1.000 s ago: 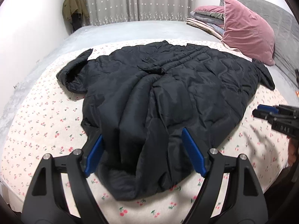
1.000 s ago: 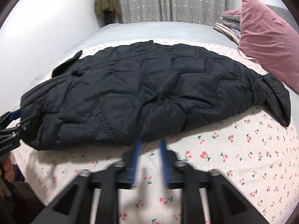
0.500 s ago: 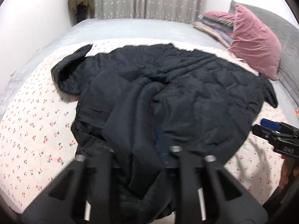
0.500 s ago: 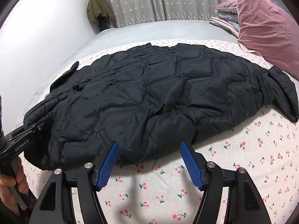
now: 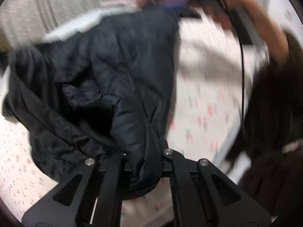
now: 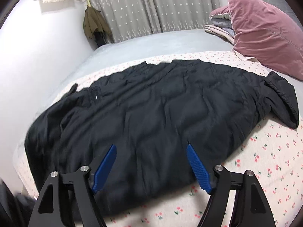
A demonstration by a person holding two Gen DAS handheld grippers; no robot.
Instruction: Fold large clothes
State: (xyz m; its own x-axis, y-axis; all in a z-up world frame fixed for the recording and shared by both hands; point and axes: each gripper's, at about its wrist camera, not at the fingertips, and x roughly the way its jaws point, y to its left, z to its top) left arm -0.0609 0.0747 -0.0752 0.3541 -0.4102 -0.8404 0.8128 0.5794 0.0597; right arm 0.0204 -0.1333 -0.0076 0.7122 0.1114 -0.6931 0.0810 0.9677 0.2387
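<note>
A large black quilted jacket (image 6: 161, 113) lies spread across the cherry-print sheet (image 6: 265, 160). My right gripper (image 6: 150, 145) hovers over its near hem with the jaws opening wide. Its blue pads (image 6: 197, 166) stand on either side above the fabric and press on nothing. The left wrist view is blurred by motion. There my left gripper (image 5: 144, 151) is shut on a bunched fold of the jacket (image 5: 113, 79), and the cloth hides its fingertips. The jacket's edge is lifted and drawn toward the camera.
A pink pillow (image 6: 265, 34) and folded blankets (image 6: 219, 24) sit at the bed's far right. An olive coat (image 6: 94, 24) hangs beside the grey curtains. In the left wrist view a person's hand (image 5: 269, 24) and dark clothing (image 5: 274, 113) fill the right side.
The left gripper went from open over the hem to shut on the jacket, then swung and rolled with the cloth. The right gripper opened wide and moved up over the jacket's near edge.
</note>
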